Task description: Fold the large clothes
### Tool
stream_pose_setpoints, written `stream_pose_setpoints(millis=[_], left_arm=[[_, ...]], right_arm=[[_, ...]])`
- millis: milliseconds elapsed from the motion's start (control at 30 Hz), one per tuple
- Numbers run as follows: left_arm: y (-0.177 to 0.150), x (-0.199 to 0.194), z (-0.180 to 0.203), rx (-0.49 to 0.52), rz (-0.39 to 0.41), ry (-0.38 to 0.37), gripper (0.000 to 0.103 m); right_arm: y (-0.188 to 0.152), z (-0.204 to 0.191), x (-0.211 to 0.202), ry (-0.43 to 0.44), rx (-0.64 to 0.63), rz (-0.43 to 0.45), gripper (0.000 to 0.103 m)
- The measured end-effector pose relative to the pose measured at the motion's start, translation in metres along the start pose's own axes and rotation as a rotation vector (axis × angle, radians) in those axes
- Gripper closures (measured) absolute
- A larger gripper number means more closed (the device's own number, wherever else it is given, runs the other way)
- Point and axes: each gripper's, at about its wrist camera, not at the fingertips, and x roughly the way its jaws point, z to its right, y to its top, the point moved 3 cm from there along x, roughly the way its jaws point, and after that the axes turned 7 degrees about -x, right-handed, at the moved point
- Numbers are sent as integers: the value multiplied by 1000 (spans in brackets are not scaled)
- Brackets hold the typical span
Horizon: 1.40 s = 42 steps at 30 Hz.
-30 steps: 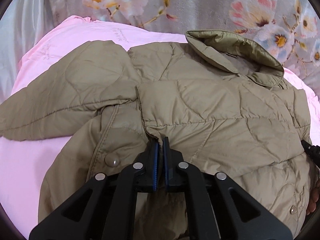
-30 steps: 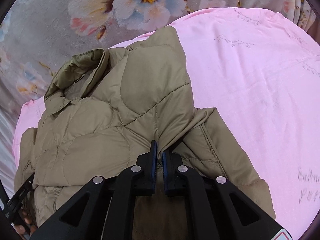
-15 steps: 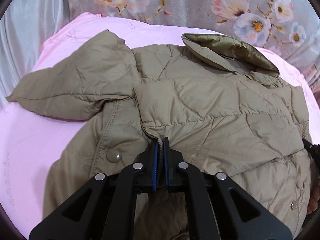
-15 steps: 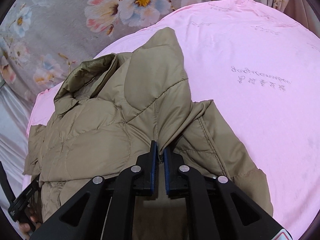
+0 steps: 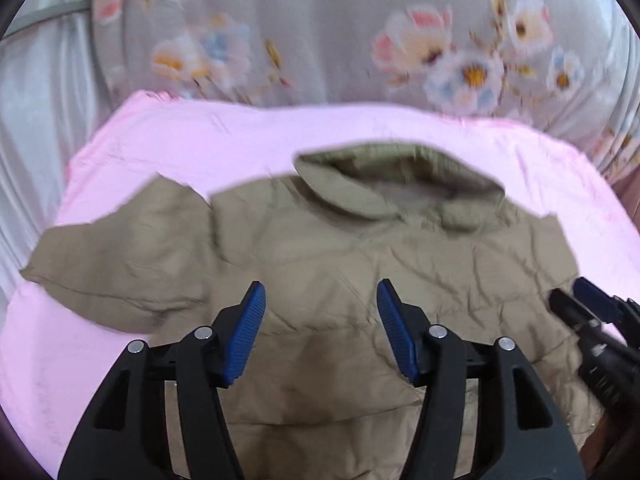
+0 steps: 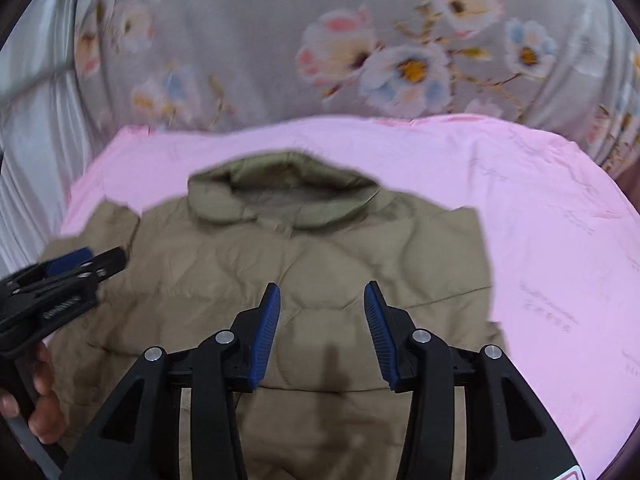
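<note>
A khaki quilted jacket (image 5: 360, 280) lies flat on a pink sheet (image 5: 200, 136), collar (image 5: 400, 184) at the far side, one sleeve spread out to the left (image 5: 112, 264). It also fills the right wrist view (image 6: 320, 264). My left gripper (image 5: 320, 328) is open and empty, above the jacket's front. My right gripper (image 6: 322, 328) is open and empty above the jacket. The right gripper shows at the right edge of the left wrist view (image 5: 580, 308); the left gripper shows at the left of the right wrist view (image 6: 76, 270).
The pink sheet (image 6: 540, 220) covers a bed. A grey floral blanket (image 6: 400, 60) lies beyond it. A pale curtain (image 5: 36, 100) hangs at the left. A hand (image 6: 40, 408) holds the left gripper's handle.
Both grippers were shut on the jacket's lower hem half a second ago. Both have opened and let go, and have pulled back and up. The jacket now lies flatter.
</note>
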Motion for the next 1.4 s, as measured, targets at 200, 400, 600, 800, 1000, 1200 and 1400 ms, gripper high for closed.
stream_pose_setpoints(millis=[200, 400, 600, 800, 1000, 1200, 1400], left_arm=[[-37, 43, 5, 25, -50, 38, 42], [-41, 46, 6, 33, -37, 49, 40], [-41, 47, 5, 31, -38, 48, 39], [-32, 29, -24, -95, -6, -49, 31], [1, -20, -156, -347, 44, 15, 19], [13, -10, -324, -590, 0, 249, 19], [7, 25, -421, -802, -66, 283, 31]], right_arm=[[-37, -10, 48, 11, 13, -107, 59], [-41, -11, 51, -4, 9, -107, 57], [-40, -8, 54, 8, 26, -107, 56], [-40, -3, 52, 31, 58, -96, 54], [-41, -2, 47, 13, 75, -82, 48], [-41, -2, 45, -23, 71, -78, 41], [-41, -4, 46, -32, 63, -86, 41]])
